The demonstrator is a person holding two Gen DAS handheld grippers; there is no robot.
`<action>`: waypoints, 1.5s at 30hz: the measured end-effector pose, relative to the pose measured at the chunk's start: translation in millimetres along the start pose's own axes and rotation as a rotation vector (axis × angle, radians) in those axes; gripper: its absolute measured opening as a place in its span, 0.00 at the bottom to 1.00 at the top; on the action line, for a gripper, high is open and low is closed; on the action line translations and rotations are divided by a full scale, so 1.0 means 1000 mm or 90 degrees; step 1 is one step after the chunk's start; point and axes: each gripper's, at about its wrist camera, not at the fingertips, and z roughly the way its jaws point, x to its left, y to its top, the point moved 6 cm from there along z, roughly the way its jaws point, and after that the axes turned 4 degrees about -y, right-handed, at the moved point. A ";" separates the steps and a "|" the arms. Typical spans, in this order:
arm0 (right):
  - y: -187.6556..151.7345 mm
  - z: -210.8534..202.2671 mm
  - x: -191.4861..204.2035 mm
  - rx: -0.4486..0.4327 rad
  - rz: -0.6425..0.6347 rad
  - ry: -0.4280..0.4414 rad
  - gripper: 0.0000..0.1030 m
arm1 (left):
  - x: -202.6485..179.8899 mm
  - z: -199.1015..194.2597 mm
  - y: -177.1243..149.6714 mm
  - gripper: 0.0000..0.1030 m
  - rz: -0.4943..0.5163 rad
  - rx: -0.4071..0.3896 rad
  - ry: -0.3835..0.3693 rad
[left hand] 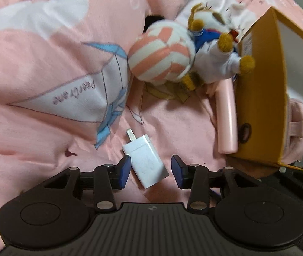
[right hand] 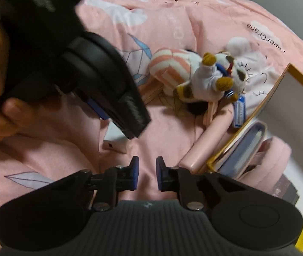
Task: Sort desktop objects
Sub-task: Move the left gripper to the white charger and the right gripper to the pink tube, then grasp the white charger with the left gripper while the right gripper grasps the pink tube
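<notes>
A white plug charger (left hand: 146,162) lies on the pink bedsheet (left hand: 44,132) between the blue pads of my open left gripper (left hand: 150,168); the pads stand beside it and do not clamp it. In the right wrist view the charger (right hand: 115,139) shows partly under the left gripper's body (right hand: 100,81). My right gripper (right hand: 147,173) is open and empty above the sheet. A plush cat toy (left hand: 185,55) with a pink-striped part lies further back; it also shows in the right wrist view (right hand: 204,79).
A yellow-edged box (left hand: 262,93) stands open at the right, with a pink tube-shaped case (left hand: 227,115) lying against it. In the right wrist view the box (right hand: 290,98) holds a blue-grey flat item (right hand: 243,147). A folded pink quilt (left hand: 51,49) rises at left.
</notes>
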 end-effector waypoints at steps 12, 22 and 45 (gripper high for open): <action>-0.007 0.015 -0.002 0.031 0.028 -0.003 0.17 | 0.005 0.020 -0.009 0.47 -0.008 0.032 0.020; 0.009 -0.021 -0.006 -0.015 0.050 0.031 0.17 | 0.009 -0.019 -0.018 0.41 0.026 -0.058 0.005; 0.078 0.030 -0.052 0.161 -0.224 -0.068 0.24 | 0.027 -0.058 0.008 0.39 0.010 -0.193 -0.030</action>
